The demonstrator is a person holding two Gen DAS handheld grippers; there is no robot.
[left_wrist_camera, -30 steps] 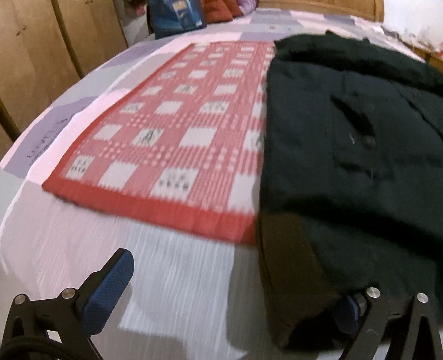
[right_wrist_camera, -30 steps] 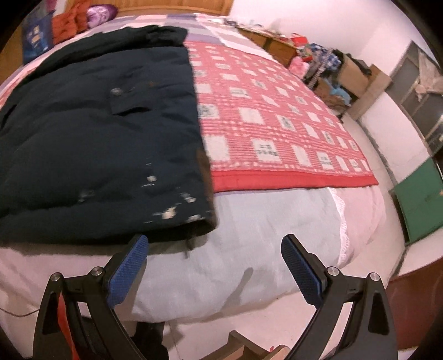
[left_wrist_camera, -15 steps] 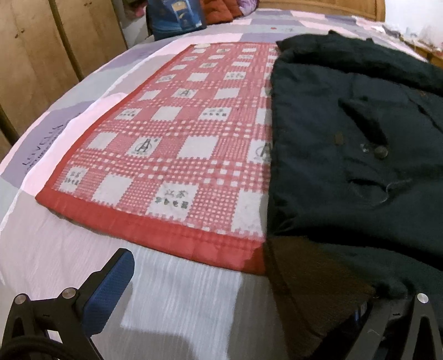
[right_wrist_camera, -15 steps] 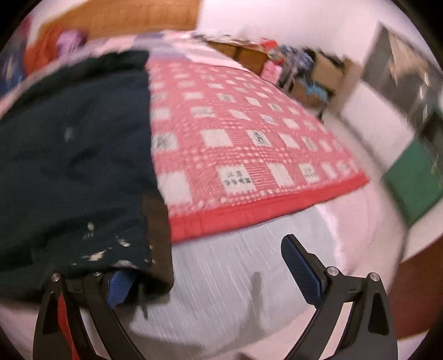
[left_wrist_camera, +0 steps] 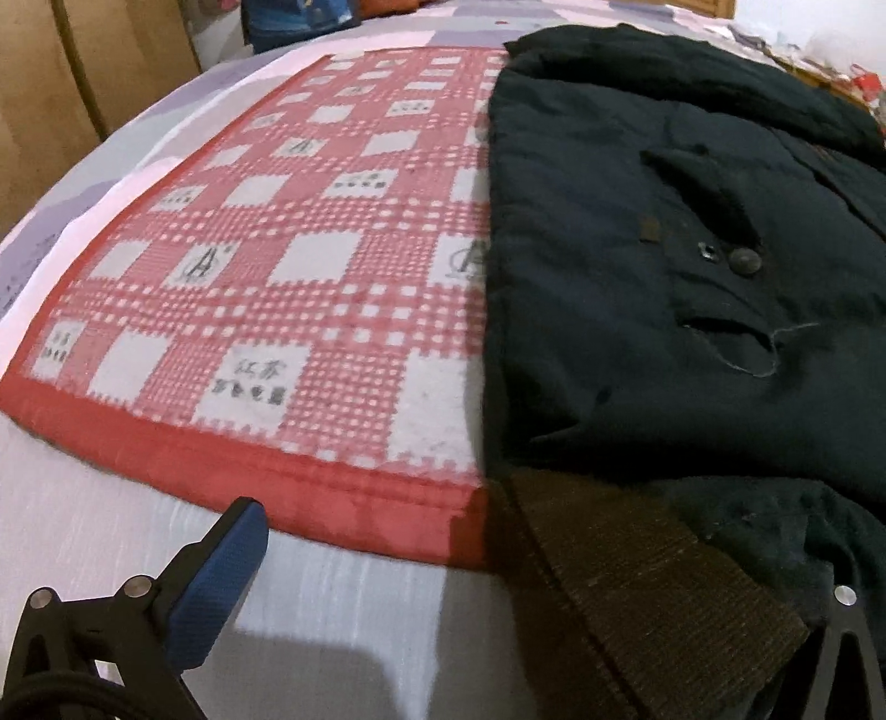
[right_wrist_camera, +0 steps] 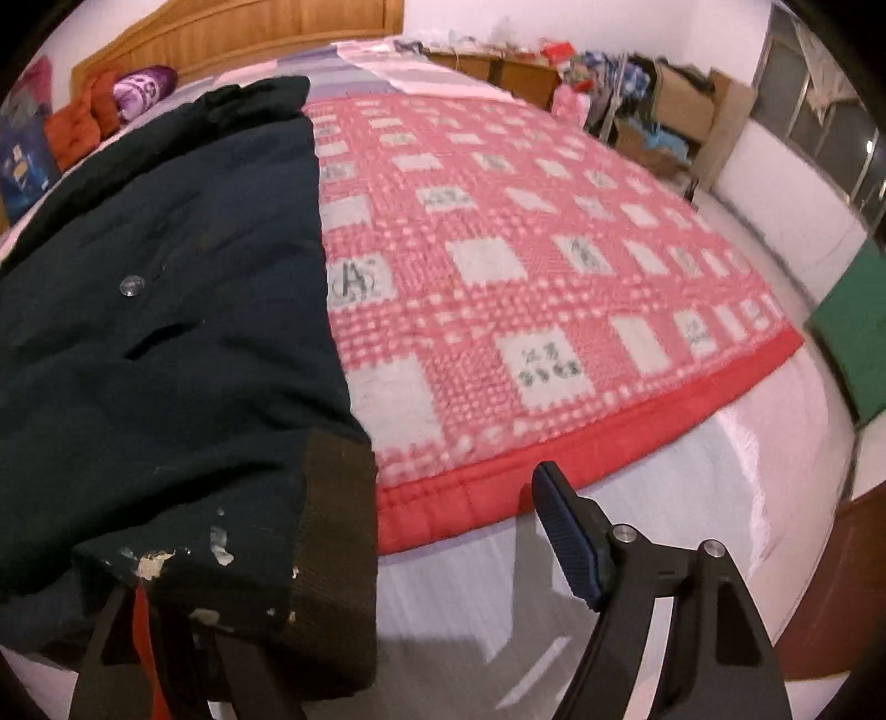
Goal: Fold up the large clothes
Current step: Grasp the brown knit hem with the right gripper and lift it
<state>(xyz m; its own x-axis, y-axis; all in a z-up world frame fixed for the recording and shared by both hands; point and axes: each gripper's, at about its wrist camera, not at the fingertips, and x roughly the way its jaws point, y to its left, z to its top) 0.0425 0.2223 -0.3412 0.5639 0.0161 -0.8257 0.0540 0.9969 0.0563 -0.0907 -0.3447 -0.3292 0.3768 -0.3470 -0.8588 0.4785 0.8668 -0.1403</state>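
A large dark navy coat point(left_wrist_camera: 692, 288) lies flat on the bed, over a red-and-white checked blanket point(left_wrist_camera: 310, 288). Its near hem has a brown ribbed band point(left_wrist_camera: 637, 570). My left gripper point(left_wrist_camera: 515, 615) is open at the coat's near left corner: the blue left pad point(left_wrist_camera: 221, 576) is bare and the ribbed hem lies over the right finger. In the right wrist view the coat point(right_wrist_camera: 166, 310) fills the left. My right gripper point(right_wrist_camera: 360, 559) is open at the coat's near right corner point(right_wrist_camera: 332, 554), the hem covering its left finger; the right pad point(right_wrist_camera: 565, 537) is bare.
The checked blanket point(right_wrist_camera: 526, 288) lies on a pale bedsheet point(right_wrist_camera: 637, 459). Wooden wardrobe doors point(left_wrist_camera: 83, 83) stand left of the bed. A wooden headboard point(right_wrist_camera: 249, 33), red and purple bundles point(right_wrist_camera: 111, 105), and cluttered boxes point(right_wrist_camera: 664, 111) are at the far side. A green board point(right_wrist_camera: 853, 332) is right.
Both grippers have moved forward to the coat's near hem corners. The hem now lies over each inner finger. The jaws have stayed open.
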